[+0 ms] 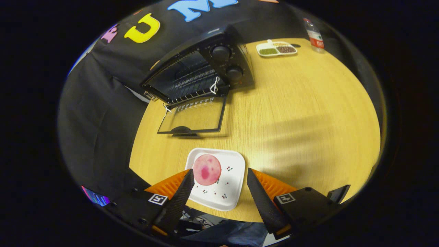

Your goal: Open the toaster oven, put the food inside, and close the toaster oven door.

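Gripper (219,176) held wide apart above round pink food slice (206,169) on white square plate (233,171), black toaster oven (202,72) seen beyond with glass door (192,118) lowered onto wooden counter (301,113)

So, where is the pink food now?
In the gripper view, the pink food lies on the white plate, between the open gripper fingers.

A staged recording booth, not a real kitchen: black cloth (103,103) hangs as a wall behind a round wooden surface (291,113). Kitchen props sit on it, a toaster oven (202,68) at its far edge, a divided dish (276,48) and a bottle (314,34) beyond.
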The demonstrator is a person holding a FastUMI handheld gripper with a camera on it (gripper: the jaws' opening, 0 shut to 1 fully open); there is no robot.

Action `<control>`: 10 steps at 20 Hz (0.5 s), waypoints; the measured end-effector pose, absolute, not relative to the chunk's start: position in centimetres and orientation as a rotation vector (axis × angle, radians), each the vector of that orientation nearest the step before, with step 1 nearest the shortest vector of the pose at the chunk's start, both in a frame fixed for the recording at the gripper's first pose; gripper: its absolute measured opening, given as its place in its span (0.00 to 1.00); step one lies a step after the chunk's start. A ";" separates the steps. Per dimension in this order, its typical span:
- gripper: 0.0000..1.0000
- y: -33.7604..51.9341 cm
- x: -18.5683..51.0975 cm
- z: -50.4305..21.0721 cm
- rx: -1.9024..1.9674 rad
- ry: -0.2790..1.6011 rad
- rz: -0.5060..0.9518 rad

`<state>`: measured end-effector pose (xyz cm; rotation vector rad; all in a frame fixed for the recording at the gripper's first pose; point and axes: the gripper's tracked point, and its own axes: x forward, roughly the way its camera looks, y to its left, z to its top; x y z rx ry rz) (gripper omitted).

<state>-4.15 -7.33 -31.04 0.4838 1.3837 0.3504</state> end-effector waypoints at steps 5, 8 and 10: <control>0.88 -7.3 -5.9 -33.4 0.471 1.531 0.378; 0.86 -6.8 -6.7 -34.7 0.460 1.584 0.383; 0.76 -6.6 -7.2 -35.5 0.454 1.612 0.380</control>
